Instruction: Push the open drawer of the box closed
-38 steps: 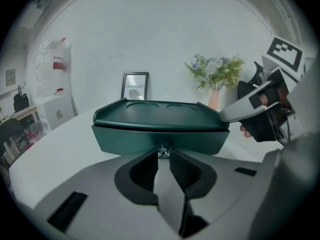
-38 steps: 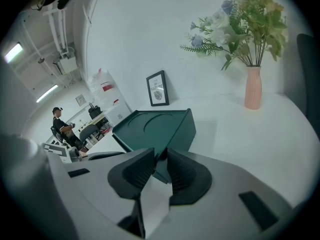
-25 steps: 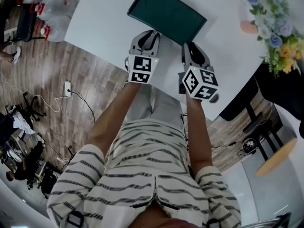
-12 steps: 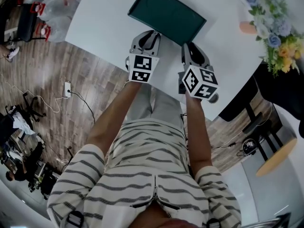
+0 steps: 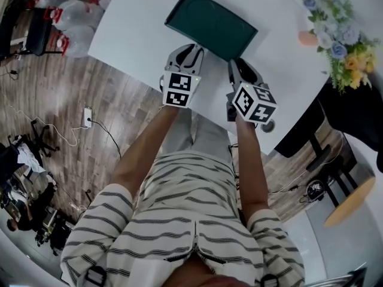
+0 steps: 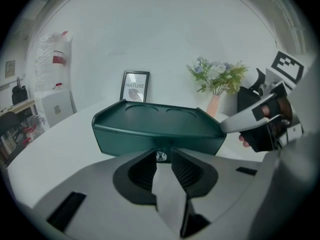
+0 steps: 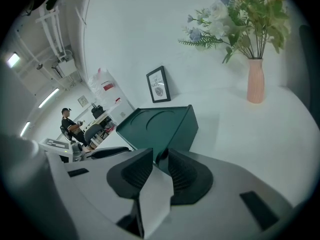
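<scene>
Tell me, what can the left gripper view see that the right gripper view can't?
Only the left gripper view shows the little shiny knob on the front of the green box. Only the right gripper view shows a person far off in the room. Both show the green box, the picture frame and the flowers in the pink vase, all on the white table.

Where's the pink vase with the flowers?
The vase stands on the table at the right of the right gripper view, right of the box and the picture frame.
</scene>
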The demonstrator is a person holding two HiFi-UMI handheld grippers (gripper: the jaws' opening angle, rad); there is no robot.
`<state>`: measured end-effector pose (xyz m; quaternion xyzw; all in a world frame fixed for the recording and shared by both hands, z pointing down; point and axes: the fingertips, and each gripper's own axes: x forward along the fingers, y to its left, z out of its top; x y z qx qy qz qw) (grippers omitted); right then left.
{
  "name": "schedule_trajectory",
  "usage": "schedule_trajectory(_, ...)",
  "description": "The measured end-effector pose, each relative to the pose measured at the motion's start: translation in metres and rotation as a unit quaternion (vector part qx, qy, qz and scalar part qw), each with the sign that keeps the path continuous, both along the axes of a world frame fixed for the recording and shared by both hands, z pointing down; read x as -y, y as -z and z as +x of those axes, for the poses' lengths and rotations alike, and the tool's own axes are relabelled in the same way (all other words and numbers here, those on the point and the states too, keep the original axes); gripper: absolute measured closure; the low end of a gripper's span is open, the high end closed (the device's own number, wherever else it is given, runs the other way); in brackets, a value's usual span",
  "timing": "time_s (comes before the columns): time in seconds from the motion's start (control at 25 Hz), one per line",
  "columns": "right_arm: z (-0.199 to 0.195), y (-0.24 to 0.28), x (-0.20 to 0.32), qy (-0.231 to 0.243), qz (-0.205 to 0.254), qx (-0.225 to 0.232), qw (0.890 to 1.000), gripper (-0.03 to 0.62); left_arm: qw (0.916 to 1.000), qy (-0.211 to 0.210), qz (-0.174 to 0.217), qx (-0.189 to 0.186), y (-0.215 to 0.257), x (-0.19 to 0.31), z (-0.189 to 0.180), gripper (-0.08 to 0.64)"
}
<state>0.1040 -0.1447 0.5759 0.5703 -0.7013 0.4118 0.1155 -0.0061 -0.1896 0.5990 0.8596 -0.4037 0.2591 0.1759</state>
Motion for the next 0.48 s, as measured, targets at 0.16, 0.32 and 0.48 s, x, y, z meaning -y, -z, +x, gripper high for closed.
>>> schedule_trajectory(0.16, -0.002, 0.013, -0.004, -0.004, 0.016, 0.003, 1.000, 0.483, 1.0000, 0.001, 0.005, -0.004, 0.013, -0.004, -0.004, 0.486)
schedule_trajectory(0.32, -0.002, 0.031, -0.008, -0.007, 0.034, 0.006, 0.999, 0.489, 0.9998, 0.011, 0.010, -0.013, 0.029, -0.009, -0.009, 0.506)
schedule_trajectory(0.48, -0.004, 0.048, -0.014, -0.006, 0.049, 0.008, 0.999, 0.503, 0.9995, 0.016, 0.021, -0.016, 0.048, -0.018, -0.015, 0.542)
